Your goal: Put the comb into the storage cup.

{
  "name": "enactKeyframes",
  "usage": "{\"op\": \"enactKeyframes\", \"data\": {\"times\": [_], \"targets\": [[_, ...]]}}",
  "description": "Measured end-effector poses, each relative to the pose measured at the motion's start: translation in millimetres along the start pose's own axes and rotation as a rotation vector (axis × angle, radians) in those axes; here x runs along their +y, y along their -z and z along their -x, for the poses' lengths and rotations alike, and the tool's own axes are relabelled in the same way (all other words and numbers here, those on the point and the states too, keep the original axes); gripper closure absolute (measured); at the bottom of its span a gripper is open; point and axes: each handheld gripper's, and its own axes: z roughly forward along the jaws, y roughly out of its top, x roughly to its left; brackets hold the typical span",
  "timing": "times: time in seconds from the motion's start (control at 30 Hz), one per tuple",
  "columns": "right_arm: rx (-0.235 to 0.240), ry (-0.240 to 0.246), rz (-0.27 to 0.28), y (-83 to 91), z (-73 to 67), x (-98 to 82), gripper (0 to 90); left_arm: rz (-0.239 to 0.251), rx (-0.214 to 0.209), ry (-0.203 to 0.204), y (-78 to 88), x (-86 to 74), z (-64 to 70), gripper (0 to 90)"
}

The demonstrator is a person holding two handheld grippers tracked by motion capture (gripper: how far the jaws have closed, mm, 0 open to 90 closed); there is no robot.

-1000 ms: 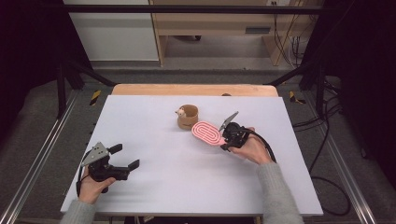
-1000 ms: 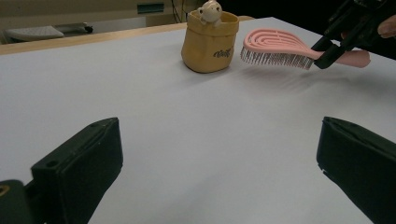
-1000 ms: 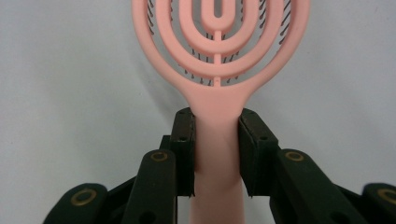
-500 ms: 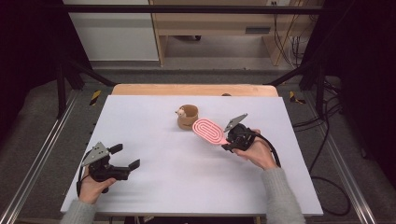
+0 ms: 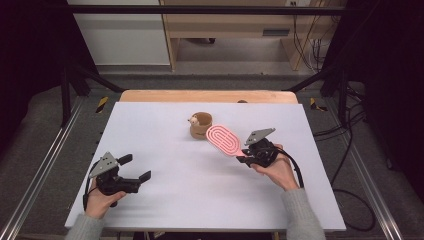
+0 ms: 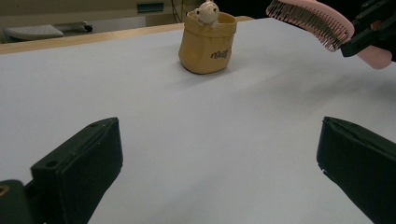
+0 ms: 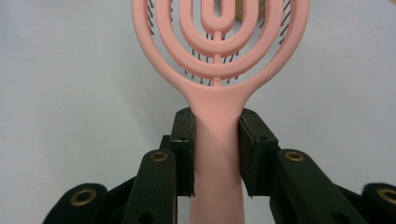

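Clamped on the handle of a pink hairbrush (image 5: 223,140), the right gripper (image 5: 243,159) is seen at about 3 o'clock of the tabletop (image 5: 165,125), the brush head raised clear of the surface, bristles downward. A small tan pouch (image 5: 201,125) is found just beside it at 10 o'clock. The left gripper (image 5: 136,169) is held apart at 8 o'clock, nothing between its jaws.
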Motion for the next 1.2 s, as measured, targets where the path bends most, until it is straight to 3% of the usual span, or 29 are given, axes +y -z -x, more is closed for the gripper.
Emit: {"op": "enactKeyframes", "data": {"times": [0.3, 0.7, 1.2], "targets": [[-0.003, -0.037, 0.097, 8.4, -4.8, -3.3, 70.2, 0.012, -0.008, 0.008, -0.5, 3.4, 4.4, 0.3], [-0.01, -0.068, 0.186, 11.9, -10.9, -9.1, 70.2, 0.024, -0.017, 0.017, -1.2, 7.6, 9.8, 0.3], [0.001, -0.096, 0.226, 7.6, -18.9, -15.9, 70.2, 0.046, -0.028, 0.021, -1.8, 14.8, 19.2, 0.3]]}}
